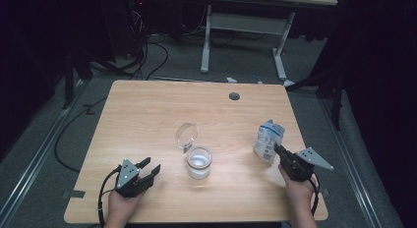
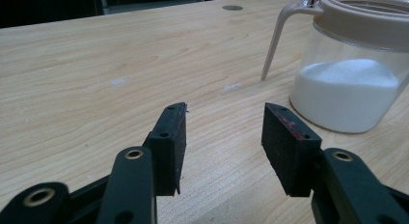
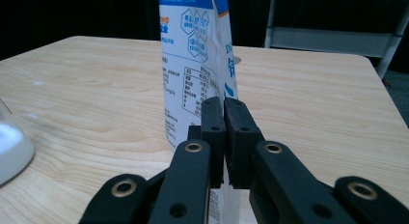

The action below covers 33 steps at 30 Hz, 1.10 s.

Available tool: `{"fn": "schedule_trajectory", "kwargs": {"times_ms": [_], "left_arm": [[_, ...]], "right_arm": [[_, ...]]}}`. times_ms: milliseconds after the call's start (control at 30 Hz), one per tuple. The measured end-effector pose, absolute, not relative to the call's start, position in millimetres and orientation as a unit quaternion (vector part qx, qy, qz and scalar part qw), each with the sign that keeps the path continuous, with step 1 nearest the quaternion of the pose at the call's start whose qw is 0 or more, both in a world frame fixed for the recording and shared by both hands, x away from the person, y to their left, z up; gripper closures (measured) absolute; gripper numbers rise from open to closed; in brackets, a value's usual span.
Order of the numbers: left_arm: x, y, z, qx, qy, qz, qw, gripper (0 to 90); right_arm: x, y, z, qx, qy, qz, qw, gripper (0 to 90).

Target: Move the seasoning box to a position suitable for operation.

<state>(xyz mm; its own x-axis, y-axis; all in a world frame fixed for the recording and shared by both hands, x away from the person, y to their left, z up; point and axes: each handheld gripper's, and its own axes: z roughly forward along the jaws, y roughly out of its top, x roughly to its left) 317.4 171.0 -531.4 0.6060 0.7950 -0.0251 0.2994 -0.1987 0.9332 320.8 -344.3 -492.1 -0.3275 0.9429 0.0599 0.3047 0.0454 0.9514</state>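
A clear jar (image 1: 199,162) partly filled with white powder stands at the table's front middle, its hinged lid (image 1: 187,133) flipped open behind it. In the left gripper view the jar (image 2: 347,89) is ahead and to the right. My left gripper (image 1: 150,165) rests left of the jar near the front edge, jaws open (image 2: 224,122) with nothing between them. A white and blue printed bag (image 1: 268,139) stands upright to the right of the jar. My right gripper (image 1: 276,148) is shut on the bag's (image 3: 193,64) near edge, which is pinched between the pads (image 3: 224,105).
The wooden table (image 1: 147,115) has a round cable hole (image 1: 234,96) near its far edge. Beyond it stands another desk's white frame (image 1: 246,21), with cables on the dark floor at the left.
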Motion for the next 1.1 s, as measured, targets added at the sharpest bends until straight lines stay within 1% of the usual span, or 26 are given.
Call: {"fn": "schedule_trajectory", "kwargs": {"times_ms": [567, 833, 1100], "left_arm": [[317.5, 170.8, -531.4, 0.736, 0.372, 0.242, 0.511, 51.7], [317.6, 170.5, -531.5, 0.737, 0.371, 0.242, 0.511, 51.7], [317.8, 170.4, -531.6, 0.737, 0.370, 0.242, 0.510, 51.6]], "right_arm": [[316.1, -343.2, -492.7, 0.480, 0.650, 0.490, 0.328, 85.8], [317.4, -342.5, -493.0, 0.480, 0.649, 0.492, 0.327, 81.7], [319.3, -340.1, -494.4, 0.480, 0.653, 0.489, 0.324, 79.5]]}}
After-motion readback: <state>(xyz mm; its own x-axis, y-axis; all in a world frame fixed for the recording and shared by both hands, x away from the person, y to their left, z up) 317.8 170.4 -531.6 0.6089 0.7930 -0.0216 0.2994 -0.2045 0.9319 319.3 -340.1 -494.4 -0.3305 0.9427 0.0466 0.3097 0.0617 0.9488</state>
